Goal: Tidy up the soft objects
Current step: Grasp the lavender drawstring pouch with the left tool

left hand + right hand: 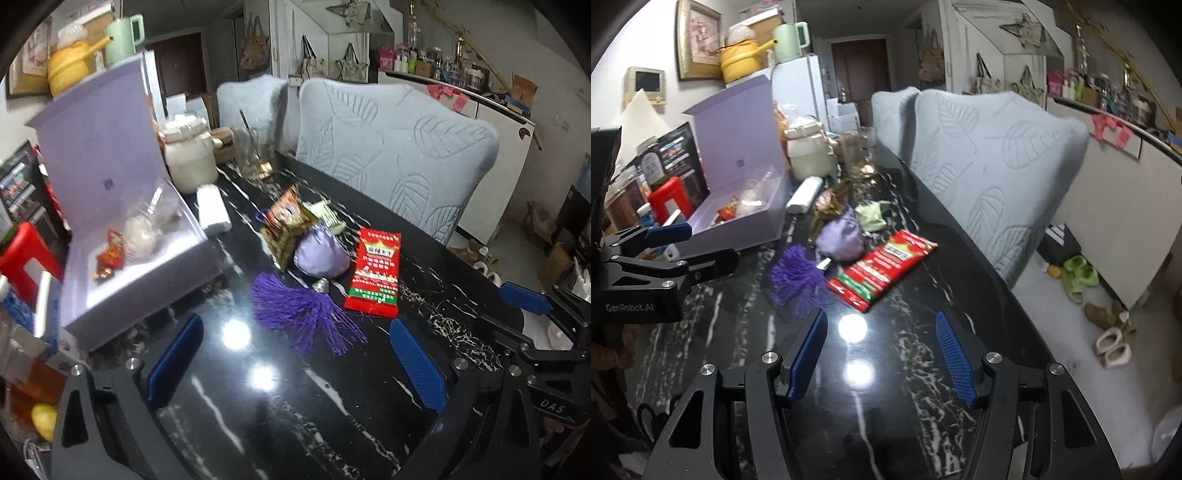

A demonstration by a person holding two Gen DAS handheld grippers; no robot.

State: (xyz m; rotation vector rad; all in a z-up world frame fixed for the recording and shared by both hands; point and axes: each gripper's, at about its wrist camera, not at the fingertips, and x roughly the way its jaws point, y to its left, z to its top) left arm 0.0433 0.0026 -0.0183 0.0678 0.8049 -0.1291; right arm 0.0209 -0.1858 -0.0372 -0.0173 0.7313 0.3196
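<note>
Both the left tongs (295, 365) and right tongs (882, 354) hang open and empty above the black surface (332, 406), aimed at the purple sachet (321, 254) and red packet (375, 273) lying beside the open lilac box (147, 280), presumably their destination

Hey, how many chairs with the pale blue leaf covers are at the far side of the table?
2: the near chair stands behind the red packet, and a second chair is farther along the same table edge. Others may be hidden.

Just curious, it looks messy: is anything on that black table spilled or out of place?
Nothing spilled. A purple pouch with its tassel, a red packet and a brown packet lie heaped outside the open purple box.
</note>
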